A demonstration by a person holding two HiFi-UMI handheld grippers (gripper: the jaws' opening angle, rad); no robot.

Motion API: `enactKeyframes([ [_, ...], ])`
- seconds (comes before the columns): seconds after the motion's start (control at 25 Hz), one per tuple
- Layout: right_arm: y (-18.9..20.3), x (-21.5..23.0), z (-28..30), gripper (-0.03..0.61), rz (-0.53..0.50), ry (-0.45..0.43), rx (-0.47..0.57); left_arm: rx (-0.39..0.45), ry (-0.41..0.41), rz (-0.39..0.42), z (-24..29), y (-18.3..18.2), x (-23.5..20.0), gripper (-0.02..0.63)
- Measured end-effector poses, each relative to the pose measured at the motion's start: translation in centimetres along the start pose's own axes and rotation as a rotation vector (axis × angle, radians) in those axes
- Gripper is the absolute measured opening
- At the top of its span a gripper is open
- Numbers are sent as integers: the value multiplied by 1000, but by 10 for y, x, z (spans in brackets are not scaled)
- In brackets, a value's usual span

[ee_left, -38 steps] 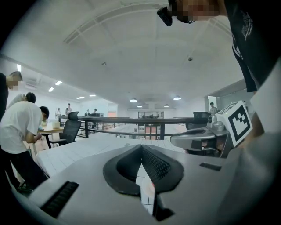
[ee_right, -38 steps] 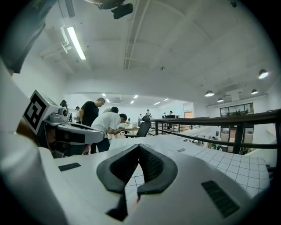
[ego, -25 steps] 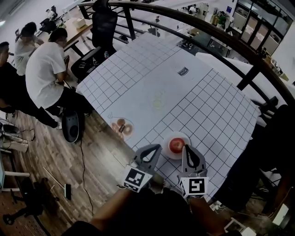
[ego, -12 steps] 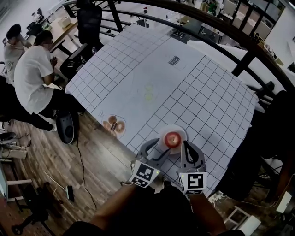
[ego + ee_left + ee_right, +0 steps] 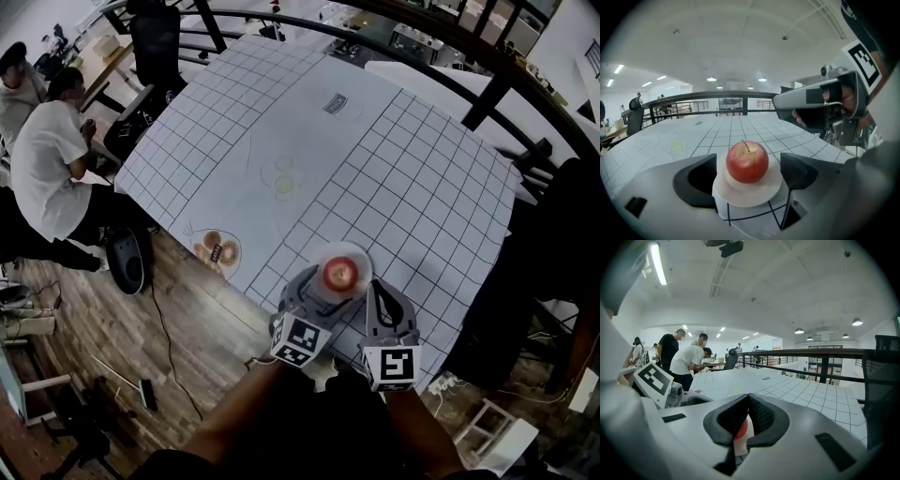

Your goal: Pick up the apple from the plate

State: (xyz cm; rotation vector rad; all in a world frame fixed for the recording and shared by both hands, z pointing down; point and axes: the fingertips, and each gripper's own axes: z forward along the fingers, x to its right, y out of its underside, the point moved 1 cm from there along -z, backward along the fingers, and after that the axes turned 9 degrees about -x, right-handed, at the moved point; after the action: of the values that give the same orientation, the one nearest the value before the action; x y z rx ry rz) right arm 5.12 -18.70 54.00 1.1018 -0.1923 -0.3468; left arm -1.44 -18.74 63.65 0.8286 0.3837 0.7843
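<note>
A red apple [image 5: 339,273] [image 5: 747,161] stands on a small white plate [image 5: 361,257] [image 5: 749,197] near the front edge of the gridded table. My left gripper [image 5: 322,292] [image 5: 747,174] is open, and its jaws have just been opening. They flank the plate and apple on both sides without touching the fruit. My right gripper [image 5: 382,298] [image 5: 749,420] is shut with nothing in it, just right of the plate. Through the slit below its pads shows a sliver of the apple [image 5: 742,428].
The white grid mat [image 5: 403,187] covers the table, with a printed doughnut plate [image 5: 217,249] at its left edge and yellow-green marks [image 5: 284,185] in the middle. People [image 5: 42,169] sit at the left beside a chair. A dark railing [image 5: 487,89] runs behind the table.
Both grippers have come down and forward to the plate. The left jaws went from shut to wide open and now stand either side of the apple.
</note>
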Motion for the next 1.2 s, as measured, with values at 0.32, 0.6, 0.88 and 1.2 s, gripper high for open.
enactKeyframes([
  [0.32,14,2,-1,23,49,-2,-8,-64,-1,16,31,5,-1,449],
  [0.6,19,-2,-4,23,54,-13,-20,-89,13,13,44,7,1,448],
  [0.88,27,2,-8,23,67,3,-32,-100,-6,-12,52,11,-4,446],
  [1.2,32,8,-8,23,78,20,-45,-103,-9,-9,55,12,-7,425],
])
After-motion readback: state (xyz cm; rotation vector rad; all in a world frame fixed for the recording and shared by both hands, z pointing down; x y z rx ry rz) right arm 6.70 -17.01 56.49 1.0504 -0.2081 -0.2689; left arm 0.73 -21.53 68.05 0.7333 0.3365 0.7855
